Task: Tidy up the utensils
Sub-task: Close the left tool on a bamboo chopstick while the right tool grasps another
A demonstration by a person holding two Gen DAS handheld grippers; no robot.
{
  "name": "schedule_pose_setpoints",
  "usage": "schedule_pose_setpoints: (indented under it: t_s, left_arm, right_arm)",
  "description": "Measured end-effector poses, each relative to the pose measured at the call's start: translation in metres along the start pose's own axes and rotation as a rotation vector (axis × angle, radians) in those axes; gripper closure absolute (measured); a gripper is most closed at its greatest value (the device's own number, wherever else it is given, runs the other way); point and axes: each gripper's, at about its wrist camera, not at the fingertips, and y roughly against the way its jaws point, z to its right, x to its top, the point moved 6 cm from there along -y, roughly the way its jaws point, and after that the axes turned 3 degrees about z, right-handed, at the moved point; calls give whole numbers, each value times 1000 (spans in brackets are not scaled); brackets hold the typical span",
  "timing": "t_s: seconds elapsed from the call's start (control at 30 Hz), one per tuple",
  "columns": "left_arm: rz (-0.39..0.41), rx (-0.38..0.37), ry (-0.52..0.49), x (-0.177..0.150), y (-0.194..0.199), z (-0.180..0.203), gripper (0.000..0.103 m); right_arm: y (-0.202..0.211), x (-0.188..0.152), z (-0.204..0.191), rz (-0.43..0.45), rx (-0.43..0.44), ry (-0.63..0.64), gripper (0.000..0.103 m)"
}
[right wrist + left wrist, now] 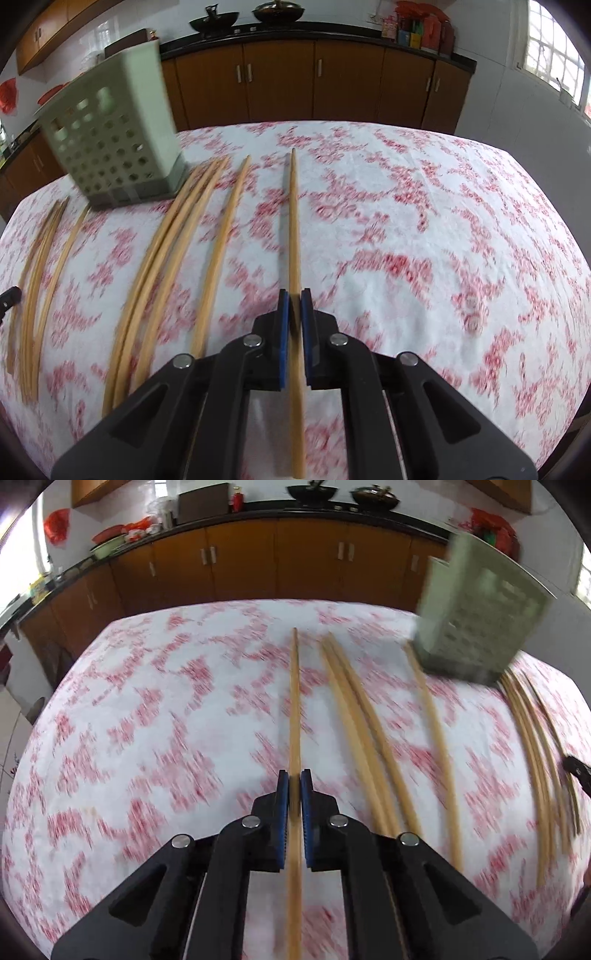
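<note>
Each gripper, the left gripper and the right gripper, has its jaws clenched lengthwise on one wooden chopstick at frame centre, probably for dropping into the green perforated holder at upper left.

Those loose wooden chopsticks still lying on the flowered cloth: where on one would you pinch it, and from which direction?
Probably on the thick near end, coming from above with the fingers straddling its width. The single chopstick lies flat, with bare tablecloth either side, giving the pads room. The right gripper and left gripper each already clamp a chopstick that way, along its length.
</note>
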Motion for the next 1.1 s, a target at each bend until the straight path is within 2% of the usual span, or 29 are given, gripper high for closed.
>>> schedule_pose_setpoints:
  t_s: [0.17,0.37,0.73,0.83,1.1]
  left_arm:
    - [7,-34,41,12,-11,-13,96]
    - [15,-88,53,0,1,-16,95]
    - [27,-82,25,-9,9,-14,93]
    - [27,-90,24,-10,8,-14,91]
    - [25,-69,-21,-18,15,-8,84]
  right_arm:
    - [-10,15,14,12,-28,-36,95]
    - [-5,5,16,15,-21,-27,93]
    - [3,-5,16,38,-27,-26,90]
    - [4,-8,19,38,-34,-41,85]
    - [12,-19,18,39,-23,-14,85]
